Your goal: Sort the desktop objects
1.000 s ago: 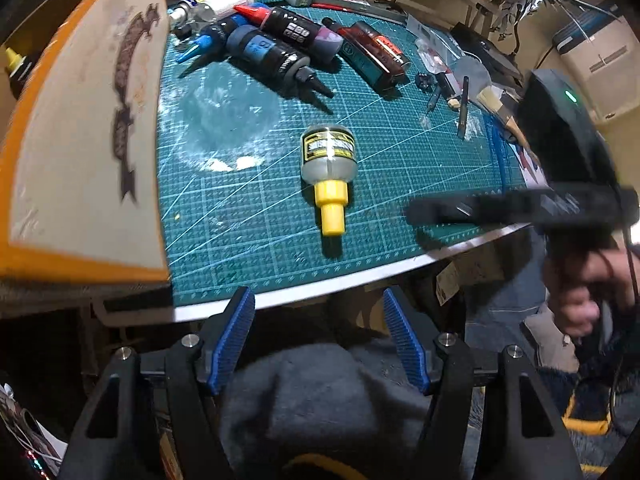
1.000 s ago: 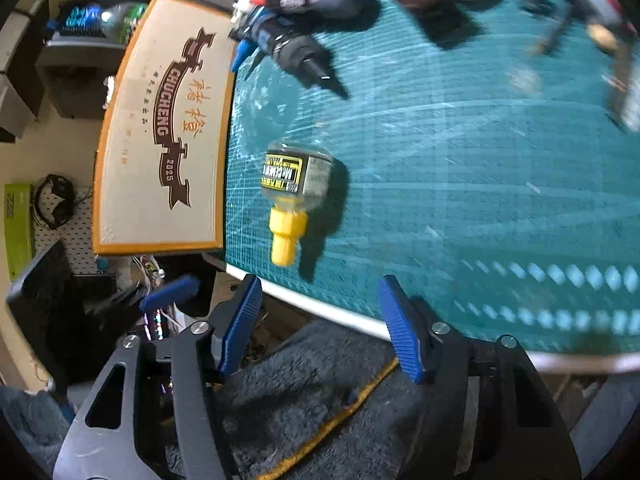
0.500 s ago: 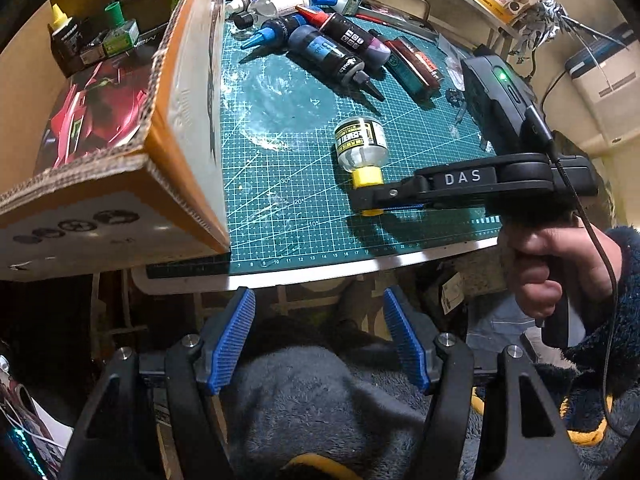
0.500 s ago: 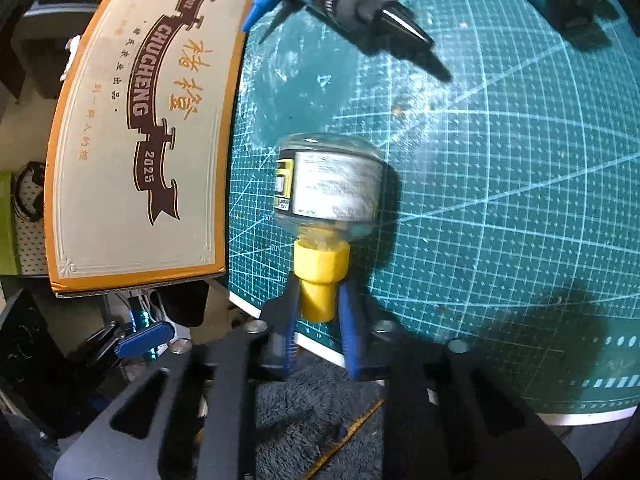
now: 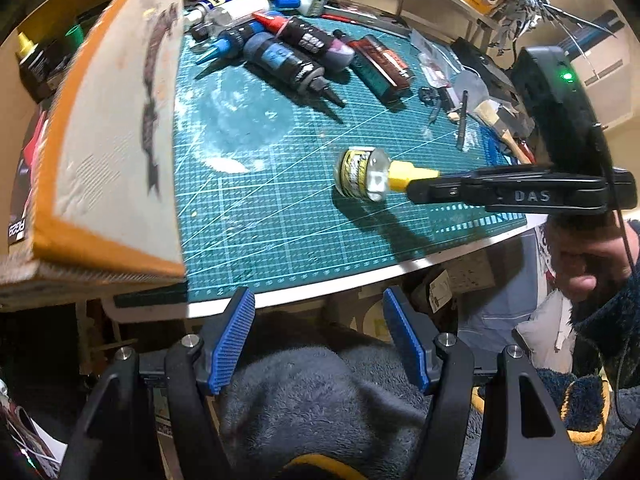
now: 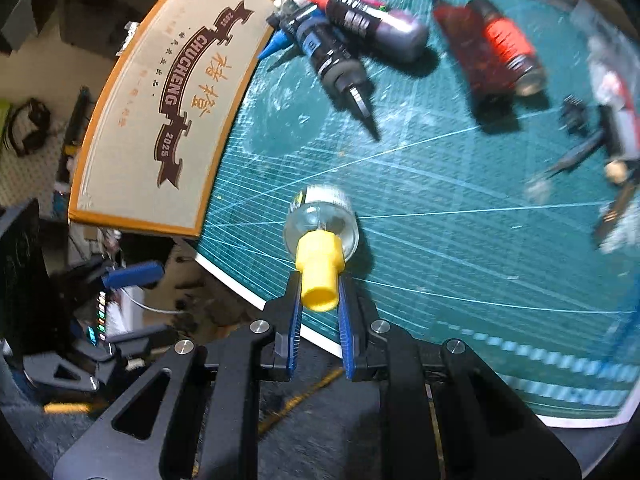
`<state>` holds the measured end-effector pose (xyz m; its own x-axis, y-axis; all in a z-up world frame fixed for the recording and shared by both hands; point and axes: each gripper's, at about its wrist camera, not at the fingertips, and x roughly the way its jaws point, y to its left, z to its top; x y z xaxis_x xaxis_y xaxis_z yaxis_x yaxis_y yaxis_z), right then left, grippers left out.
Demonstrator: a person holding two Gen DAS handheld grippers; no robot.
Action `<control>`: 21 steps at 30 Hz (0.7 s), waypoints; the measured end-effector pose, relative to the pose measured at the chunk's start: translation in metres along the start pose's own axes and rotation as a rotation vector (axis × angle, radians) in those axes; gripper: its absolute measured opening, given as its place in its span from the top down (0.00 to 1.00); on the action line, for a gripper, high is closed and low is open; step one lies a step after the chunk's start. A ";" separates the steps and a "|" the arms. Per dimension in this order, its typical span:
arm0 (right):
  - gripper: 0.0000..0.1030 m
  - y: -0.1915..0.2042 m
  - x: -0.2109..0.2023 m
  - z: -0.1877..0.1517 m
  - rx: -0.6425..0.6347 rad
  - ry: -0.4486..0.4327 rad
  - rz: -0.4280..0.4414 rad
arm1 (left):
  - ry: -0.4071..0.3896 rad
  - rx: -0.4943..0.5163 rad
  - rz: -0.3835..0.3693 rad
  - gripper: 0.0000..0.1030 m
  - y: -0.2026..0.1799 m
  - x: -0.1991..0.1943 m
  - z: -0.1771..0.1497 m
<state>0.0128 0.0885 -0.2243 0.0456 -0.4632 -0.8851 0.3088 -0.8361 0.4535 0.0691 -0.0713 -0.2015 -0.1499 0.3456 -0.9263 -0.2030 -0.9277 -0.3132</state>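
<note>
My right gripper (image 6: pixel 319 285) is shut on the yellow cap of a small clear glass bottle (image 6: pixel 322 222) with a yellow-and-black label. The bottle hangs tilted just above the green cutting mat (image 6: pixel 460 240). In the left wrist view the same bottle (image 5: pixel 362 174) shows with the right gripper (image 5: pixel 420 182) clamped on its cap, held by a person's hand (image 5: pixel 588 256). My left gripper (image 5: pixel 318 340) stands open and holds nothing, off the table's front edge above a grey fleece. A cardboard box (image 5: pixel 108 160) with an orange-edged flap stands at the mat's left.
Several dark glue and paint bottles (image 5: pixel 288 60) lie at the back of the mat, with a red-and-green tube (image 5: pixel 380 66) beside them. Small tools and a pen (image 5: pixel 462 120) lie at the right. A black device (image 5: pixel 560 104) with a green light stands at the far right.
My right gripper came down to the lying bottle, shut on its yellow cap and lifted it off the mat. The left gripper stayed open; its view swung to the box and back.
</note>
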 end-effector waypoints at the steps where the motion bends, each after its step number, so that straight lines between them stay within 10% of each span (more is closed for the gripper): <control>1: 0.85 0.001 -0.003 0.001 -0.016 0.002 -0.021 | 0.002 0.002 -0.001 0.35 -0.002 0.001 0.001; 10: 0.99 -0.006 -0.034 0.013 -0.092 0.005 -0.065 | 0.014 0.006 -0.006 0.35 -0.015 0.006 0.002; 21: 0.63 -0.034 -0.023 -0.021 -0.093 -0.096 -0.142 | 0.019 -0.043 0.006 0.35 -0.010 0.010 -0.004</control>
<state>0.0210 0.1340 -0.2213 -0.0941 -0.3723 -0.9233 0.3926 -0.8662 0.3092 0.0734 -0.0590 -0.2079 -0.1324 0.3380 -0.9318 -0.1606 -0.9349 -0.3164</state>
